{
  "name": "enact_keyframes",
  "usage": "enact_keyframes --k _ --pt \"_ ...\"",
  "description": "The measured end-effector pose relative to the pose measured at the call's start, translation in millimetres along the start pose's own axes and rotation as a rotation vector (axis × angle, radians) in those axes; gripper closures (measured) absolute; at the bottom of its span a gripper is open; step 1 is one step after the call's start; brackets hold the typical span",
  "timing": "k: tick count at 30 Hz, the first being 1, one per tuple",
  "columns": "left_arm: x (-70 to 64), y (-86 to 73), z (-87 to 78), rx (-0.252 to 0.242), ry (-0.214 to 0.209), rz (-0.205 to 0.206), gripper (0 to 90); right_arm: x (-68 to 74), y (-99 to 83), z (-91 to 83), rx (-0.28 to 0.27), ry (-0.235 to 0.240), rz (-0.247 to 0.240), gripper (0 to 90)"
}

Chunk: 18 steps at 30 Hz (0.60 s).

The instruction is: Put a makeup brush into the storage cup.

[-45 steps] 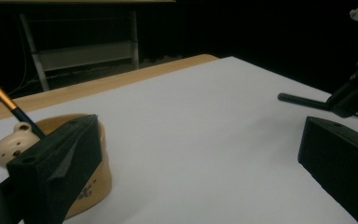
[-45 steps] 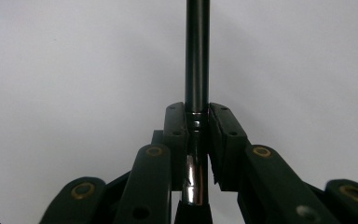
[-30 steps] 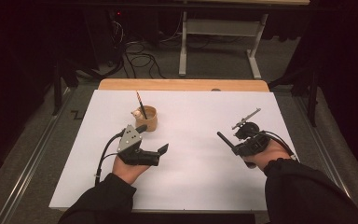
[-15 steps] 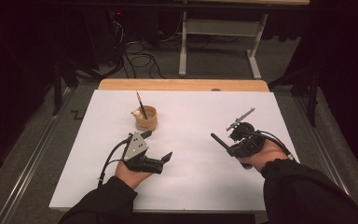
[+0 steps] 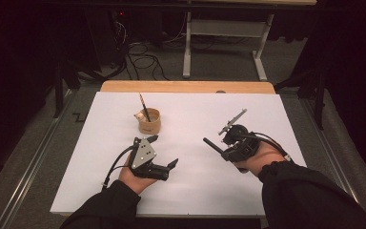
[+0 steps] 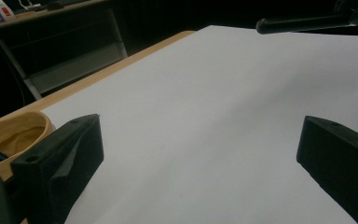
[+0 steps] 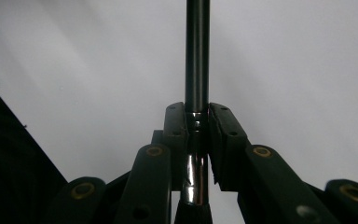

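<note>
- Jaws of the right gripper pinch a dark pen between their pads; its shaft runs straight out ahead of them over the white sheet.
- Jaws of the left gripper stand spread wide with nothing between them, bare sheet ahead.
- Beside the left gripper's one jaw sits a wooden cup, a thin stick leaning in it.
- Farther beyond those open jaws, the pen's tip points across.
</note>
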<state>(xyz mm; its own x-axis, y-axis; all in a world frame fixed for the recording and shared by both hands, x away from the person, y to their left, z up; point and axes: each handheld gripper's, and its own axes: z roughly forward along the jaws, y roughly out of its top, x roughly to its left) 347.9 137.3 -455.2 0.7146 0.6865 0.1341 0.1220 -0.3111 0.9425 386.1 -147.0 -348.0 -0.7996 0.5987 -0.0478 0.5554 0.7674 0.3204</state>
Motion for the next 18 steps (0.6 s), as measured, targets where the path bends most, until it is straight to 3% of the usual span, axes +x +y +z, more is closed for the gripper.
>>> enact_keyframes --k 18 --pt "-10.5 -1.6 4.1 0.031 0.010 0.148 5.0 28.7 24.0 -1.0 0.024 0.037 -0.116 79.9"
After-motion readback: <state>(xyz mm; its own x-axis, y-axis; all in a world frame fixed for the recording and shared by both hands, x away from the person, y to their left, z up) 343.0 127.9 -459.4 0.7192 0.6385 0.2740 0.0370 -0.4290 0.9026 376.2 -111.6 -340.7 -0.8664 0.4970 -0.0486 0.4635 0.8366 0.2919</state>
